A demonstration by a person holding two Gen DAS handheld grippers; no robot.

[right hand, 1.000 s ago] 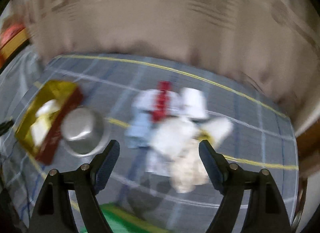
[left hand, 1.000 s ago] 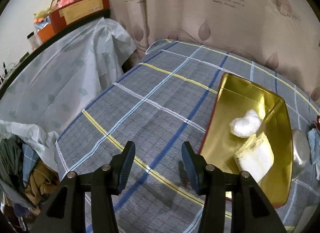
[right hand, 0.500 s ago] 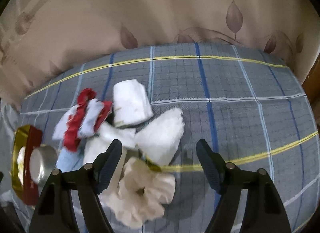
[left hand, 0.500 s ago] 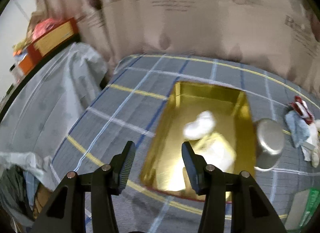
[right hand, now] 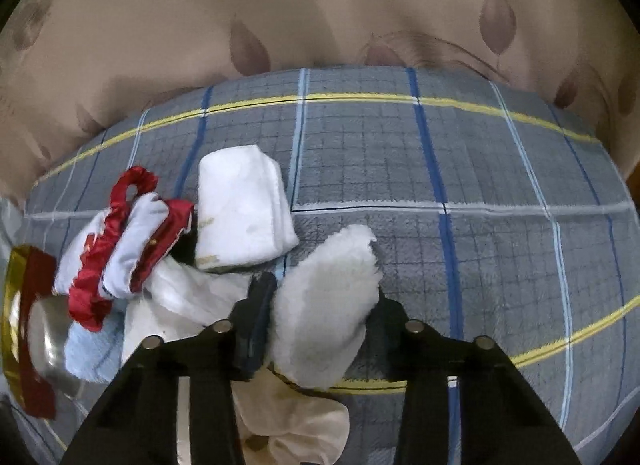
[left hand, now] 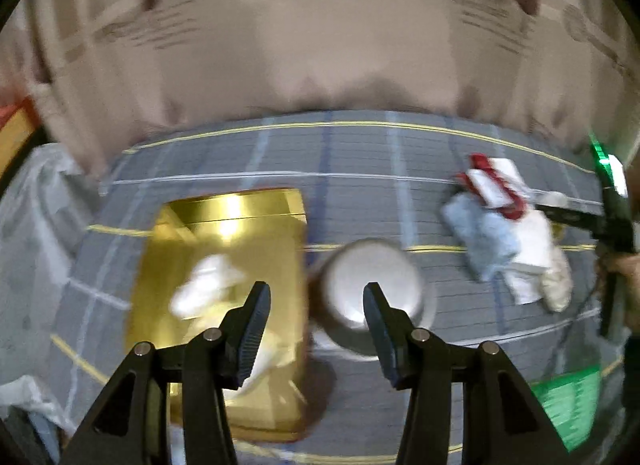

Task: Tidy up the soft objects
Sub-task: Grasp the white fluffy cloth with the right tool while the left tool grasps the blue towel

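We see a plaid-covered bed (right hand: 500, 169) carrying a gold tray (left hand: 276, 233), a steel bowl (left hand: 372, 285) beside it, and a heap of soft cloths (right hand: 240, 209).

Both black hand-held gripper (left hand: 316, 329) frames carry silver screws, ribbed pads.

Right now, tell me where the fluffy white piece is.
In the right wrist view, the fluffy white piece sits low centre, pinched in the right gripper, just right of the folded white cloth.
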